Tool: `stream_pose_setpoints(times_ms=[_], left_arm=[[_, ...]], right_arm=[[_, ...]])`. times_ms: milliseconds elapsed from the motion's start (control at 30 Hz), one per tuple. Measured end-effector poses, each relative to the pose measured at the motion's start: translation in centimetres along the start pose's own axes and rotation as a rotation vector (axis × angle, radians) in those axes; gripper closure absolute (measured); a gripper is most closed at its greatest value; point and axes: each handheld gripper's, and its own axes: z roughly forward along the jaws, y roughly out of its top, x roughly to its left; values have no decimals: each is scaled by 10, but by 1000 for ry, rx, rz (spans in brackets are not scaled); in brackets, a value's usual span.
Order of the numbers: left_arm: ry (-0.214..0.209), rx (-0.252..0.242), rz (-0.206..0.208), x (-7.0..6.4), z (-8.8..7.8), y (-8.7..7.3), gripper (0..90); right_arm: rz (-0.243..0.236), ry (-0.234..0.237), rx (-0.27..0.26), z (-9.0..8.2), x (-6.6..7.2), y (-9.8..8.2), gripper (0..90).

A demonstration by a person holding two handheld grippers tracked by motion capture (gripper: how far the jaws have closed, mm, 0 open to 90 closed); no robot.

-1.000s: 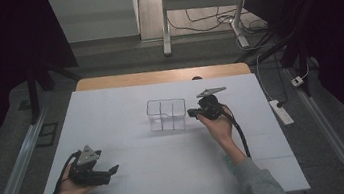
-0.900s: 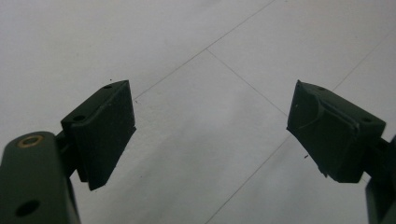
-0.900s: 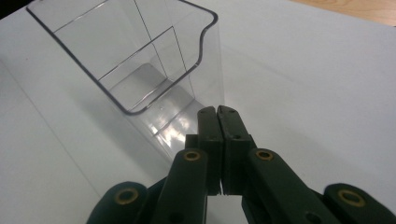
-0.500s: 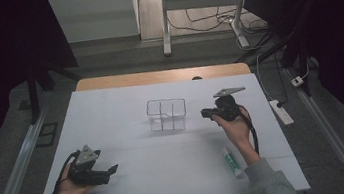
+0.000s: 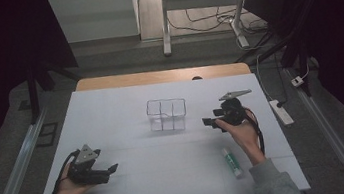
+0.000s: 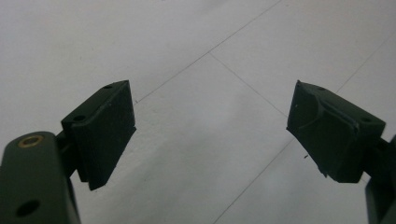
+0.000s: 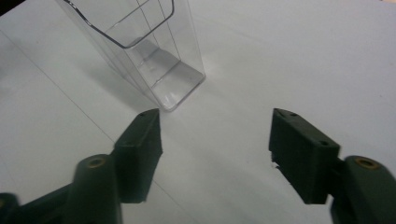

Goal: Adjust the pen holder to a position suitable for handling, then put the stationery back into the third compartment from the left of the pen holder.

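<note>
A clear plastic box with several compartments stands upright mid-table; in the right gripper view the clear box looks empty, up and left of the jaws. My right gripper hovers just right of it, pointing at it. Its jaws have just been opening and now stand wide, right gripper with nothing between them. A small white tube with a green band lies on the table beside the right forearm. My left gripper rests near the front left, left gripper open over bare table.
The white table has a wooden strip along its far edge. A power strip lies on the floor off the right side. Metal rails run along both sides, with desk legs and cables behind.
My right gripper drew back to the right, away from the clear box, and its jaws spread apart. The forearm shifted and the small tube came into sight. The left hand stayed put.
</note>
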Motion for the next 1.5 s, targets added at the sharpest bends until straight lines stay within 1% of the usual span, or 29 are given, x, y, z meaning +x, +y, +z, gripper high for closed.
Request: stream_pose_setpoints(times_ms=[100, 267, 400, 600, 667, 867, 967, 1100, 1267, 1500], left_arm=[[-1, 3, 4, 0, 0, 0, 148], [-2, 2, 2, 0, 0, 0, 148], [-2, 7, 4, 0, 1, 0, 148], [-2, 5, 3, 0, 1, 0, 148], [-1, 5, 3, 0, 1, 0, 148], [-1, 11, 11, 0, 1, 0, 147], [-2, 7, 6, 0, 1, 0, 148], [-2, 11, 11, 0, 2, 1, 148], [-3, 12, 12, 0, 3, 1, 148], [-7, 18, 16, 0, 5, 2, 147]], right_arm=[[6, 0, 2, -2, 1, -1, 257], [8, -1, 2, -10, 2, -3, 215], [7, -1, 25, -15, 3, -6, 194], [0, -10, 35, -25, 6, -11, 192], [8, -13, 38, -29, 6, -14, 190], [25, -21, 70, -39, 4, -25, 194], [37, -27, 78, -45, 4, -31, 199], [45, -47, 92, -52, 4, -36, 202], [51, -62, 116, -56, 6, -42, 209], [51, -70, 171, -54, 7, -51, 215]])
